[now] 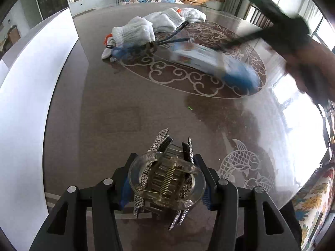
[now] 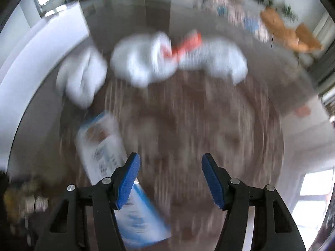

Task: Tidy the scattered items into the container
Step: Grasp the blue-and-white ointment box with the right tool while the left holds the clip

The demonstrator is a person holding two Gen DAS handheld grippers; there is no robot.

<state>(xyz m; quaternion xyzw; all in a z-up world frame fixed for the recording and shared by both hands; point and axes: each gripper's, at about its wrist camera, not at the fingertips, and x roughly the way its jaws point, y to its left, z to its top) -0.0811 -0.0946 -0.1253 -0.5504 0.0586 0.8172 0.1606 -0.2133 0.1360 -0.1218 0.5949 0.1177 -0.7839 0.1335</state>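
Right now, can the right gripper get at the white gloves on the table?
Probably yes. The right gripper is open and empty, and bare tabletop lies between it and the white gloves. The box sits off to its left. The view is blurred, though.

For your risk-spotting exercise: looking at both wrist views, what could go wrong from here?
1. The rhinestone hair clip sits bulky and tilted in the left gripper; it may twist loose.
2. The right gripper is open and heavily blurred above the white-and-blue box; at that speed it could knock it.
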